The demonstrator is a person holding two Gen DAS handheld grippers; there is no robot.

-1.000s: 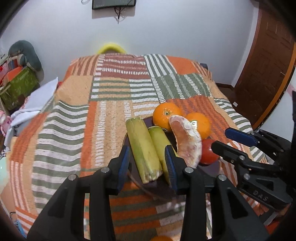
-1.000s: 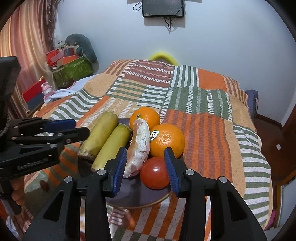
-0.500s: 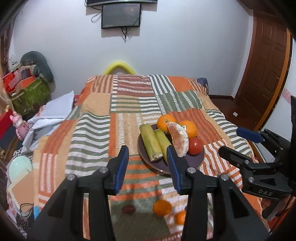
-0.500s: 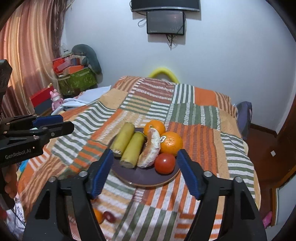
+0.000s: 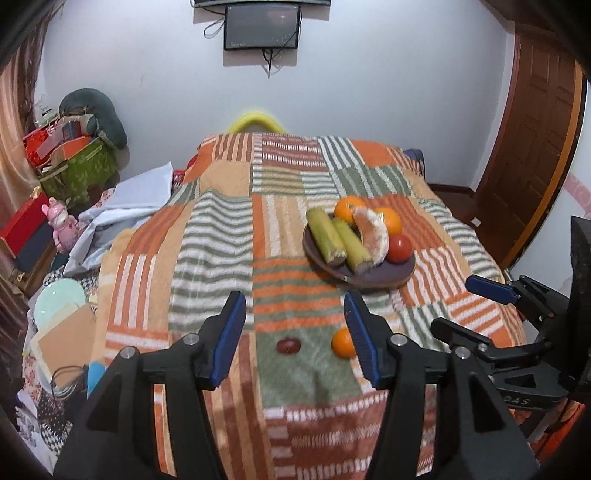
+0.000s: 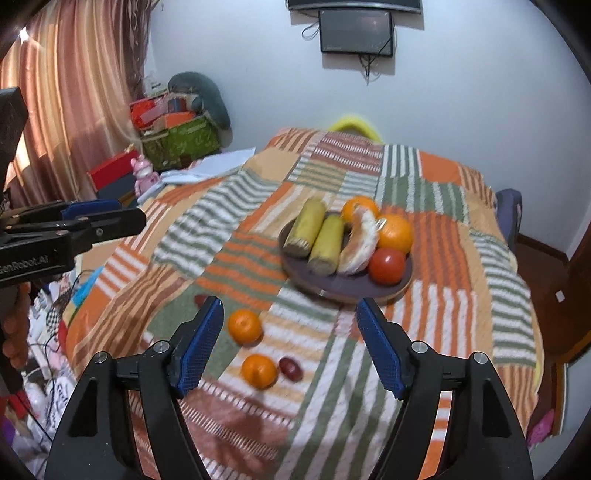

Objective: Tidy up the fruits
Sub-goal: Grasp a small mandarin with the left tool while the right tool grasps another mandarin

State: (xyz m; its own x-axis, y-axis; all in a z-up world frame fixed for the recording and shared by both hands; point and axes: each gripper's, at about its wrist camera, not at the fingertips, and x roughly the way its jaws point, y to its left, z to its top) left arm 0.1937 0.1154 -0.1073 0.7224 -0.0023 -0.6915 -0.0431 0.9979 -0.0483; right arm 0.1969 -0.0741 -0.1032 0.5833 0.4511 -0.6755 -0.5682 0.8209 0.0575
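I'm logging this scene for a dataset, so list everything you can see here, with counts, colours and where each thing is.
plate: one, dark brown, on the bedspread.
corn cobs: two, yellow-green, side by side on the plate's left.
peeled citrus piece: one, pale, middle of the plate.
oranges on plate: two, orange, at the back.
tomato: one, red, plate's right front.
loose oranges: two, orange, on the bedspread nearer than the plate.
small dark red fruits: two, on the bedspread near the loose oranges.
bedspread: one, orange, green and white patchwork.
screen: one, black, on the wall.
left gripper: black with blue fingers, opening, nothing between them.
right gripper: same colours, open, empty.
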